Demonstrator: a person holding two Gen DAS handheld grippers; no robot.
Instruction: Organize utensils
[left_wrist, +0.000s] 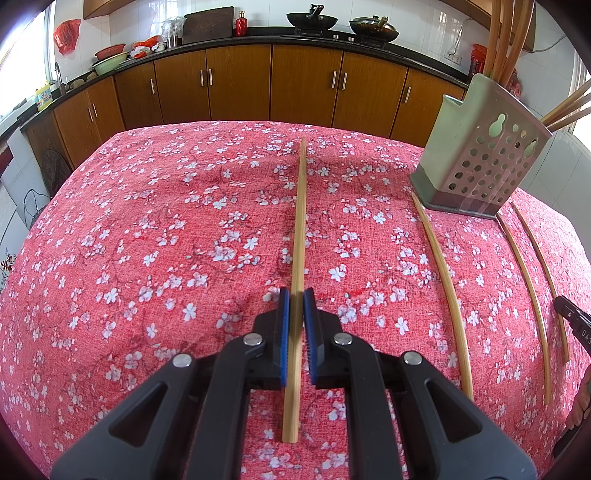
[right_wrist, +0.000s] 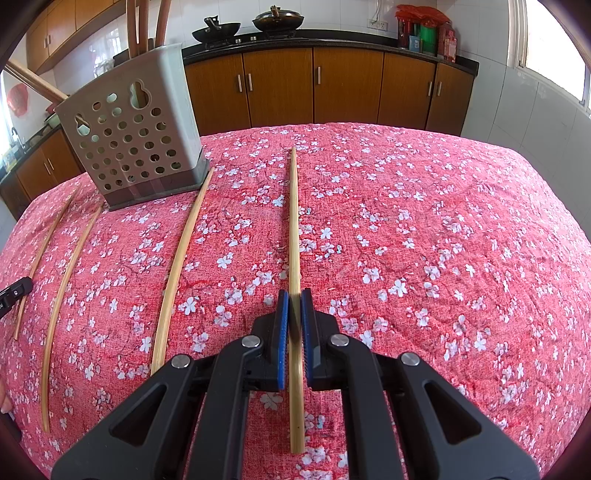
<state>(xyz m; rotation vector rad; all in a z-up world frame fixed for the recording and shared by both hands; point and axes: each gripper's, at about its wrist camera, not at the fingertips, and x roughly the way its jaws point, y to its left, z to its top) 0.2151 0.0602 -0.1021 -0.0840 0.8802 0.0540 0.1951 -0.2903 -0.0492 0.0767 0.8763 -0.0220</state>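
My left gripper (left_wrist: 296, 295) is shut on a bamboo chopstick (left_wrist: 300, 221), which runs straight ahead along the red floral tablecloth (left_wrist: 166, 240). My right gripper (right_wrist: 294, 295) is likewise shut on another bamboo chopstick (right_wrist: 294, 221), low over the cloth. A grey perforated utensil holder (left_wrist: 480, 158) stands at the far right in the left wrist view. In the right wrist view the holder (right_wrist: 136, 140) is at the far left, with several chopsticks (right_wrist: 162, 22) upright in it. Two loose chopsticks (left_wrist: 445, 266) (left_wrist: 528, 288) lie between the grippers. The same two loose chopsticks (right_wrist: 181, 266) (right_wrist: 66, 280) lie left of my right gripper.
The tablecloth (right_wrist: 424, 240) drops off at the far edge towards wooden kitchen cabinets (left_wrist: 240, 85). Woks (left_wrist: 312, 20) sit on the counter behind. The right gripper's black tip (left_wrist: 576, 321) shows at the right border, and a hand (left_wrist: 581, 402) below it.
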